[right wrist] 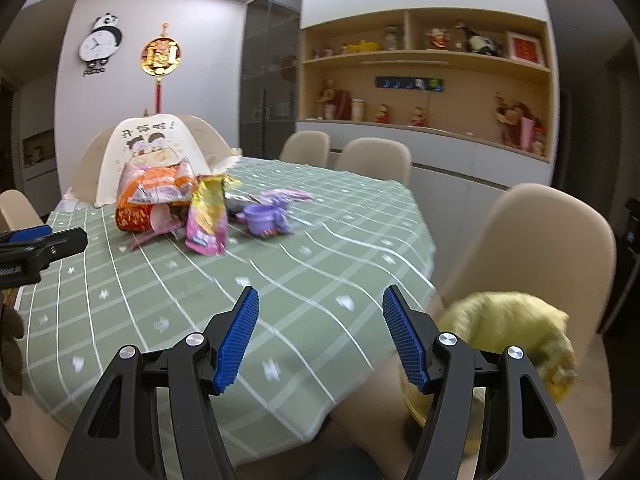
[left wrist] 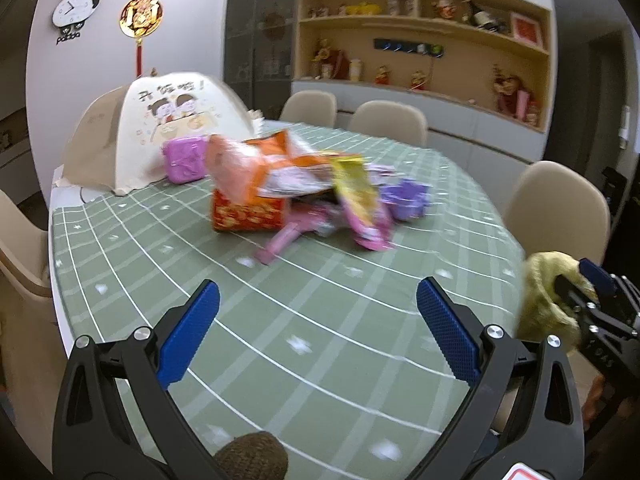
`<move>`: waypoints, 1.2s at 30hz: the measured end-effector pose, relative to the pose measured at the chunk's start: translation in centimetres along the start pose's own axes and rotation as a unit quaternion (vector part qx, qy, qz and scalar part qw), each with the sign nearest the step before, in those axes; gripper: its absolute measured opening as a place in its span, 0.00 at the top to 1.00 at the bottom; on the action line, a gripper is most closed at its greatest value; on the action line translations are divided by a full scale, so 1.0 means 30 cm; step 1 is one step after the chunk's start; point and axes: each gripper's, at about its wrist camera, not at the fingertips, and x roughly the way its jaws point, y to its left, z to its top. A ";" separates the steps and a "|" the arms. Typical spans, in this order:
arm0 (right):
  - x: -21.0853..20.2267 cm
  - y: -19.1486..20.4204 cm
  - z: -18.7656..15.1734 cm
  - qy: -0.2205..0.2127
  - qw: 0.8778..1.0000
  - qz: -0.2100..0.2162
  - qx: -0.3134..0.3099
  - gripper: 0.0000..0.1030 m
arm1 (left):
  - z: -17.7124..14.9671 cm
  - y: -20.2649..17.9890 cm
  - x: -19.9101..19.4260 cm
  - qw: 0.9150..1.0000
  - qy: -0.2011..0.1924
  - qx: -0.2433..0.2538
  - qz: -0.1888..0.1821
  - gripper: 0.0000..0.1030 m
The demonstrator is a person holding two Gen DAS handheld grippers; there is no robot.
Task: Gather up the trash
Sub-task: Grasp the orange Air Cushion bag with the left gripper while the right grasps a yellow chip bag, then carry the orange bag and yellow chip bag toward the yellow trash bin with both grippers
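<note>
On the left side of the table [right wrist: 320, 280], which has a green checked cloth, stands a folding food cover [right wrist: 148, 152] with a cartoon of 2 children. A pink plastic box [left wrist: 184, 159] lies just in front of it. Next comes the trash pile [right wrist: 180, 208] in the middle of the far part of the table: an orange snack bag [right wrist: 156, 190] on top of a red box [right wrist: 134, 218], a yellow and pink wrapper [right wrist: 208, 216] leaning against them, pink sticks below, and to the right a small purple cup [right wrist: 260, 216] with purple wrappers around it.

The left gripper [left wrist: 318, 332] is above the near part of the table, well apart from the pile, its blue fingers [left wrist: 188, 332] wide apart and holding nothing. The right gripper [right wrist: 320, 340] is at the near right edge of the table, its fingers [right wrist: 236, 344] also apart and empty. Just beside it, to the right, a yellow-green soft thing [right wrist: 516, 332] is blurred; I cannot tell what it is. Beige chairs [right wrist: 536, 248] stand around the table.
</note>
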 end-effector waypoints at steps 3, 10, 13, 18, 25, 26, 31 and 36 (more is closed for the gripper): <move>0.106 0.022 0.040 0.011 1.000 0.013 -0.004 0.41 | 0.056 0.088 0.091 0.999 0.031 -0.015 0.018 0.09; 0.317 0.050 0.124 0.039 0.998 0.049 0.020 0.41 | 0.210 0.234 0.197 0.996 0.035 -0.083 0.000 0.11; 0.367 0.082 0.143 0.051 0.997 0.056 0.018 0.41 | 0.289 0.254 0.262 0.994 0.020 -0.108 0.005 0.13; 0.406 0.129 0.165 0.058 0.996 0.065 -0.004 0.41 | 0.362 0.305 0.460 0.987 0.074 -0.138 0.026 0.26; 0.457 0.202 0.224 0.068 0.993 0.085 -0.050 0.41 | 0.304 0.344 0.383 0.989 0.061 -0.131 -0.035 0.63; 0.472 0.217 0.237 0.071 0.991 0.099 -0.054 0.41 | 0.289 0.352 0.350 0.990 0.055 -0.127 -0.035 0.64; 0.547 0.299 0.276 0.102 0.980 0.150 -0.081 0.41 | 0.220 0.401 0.239 0.990 0.062 -0.123 -0.032 0.66; 0.641 0.393 0.298 0.122 0.974 0.165 -0.100 0.41 | 0.140 0.430 0.190 0.988 0.103 -0.107 -0.050 0.66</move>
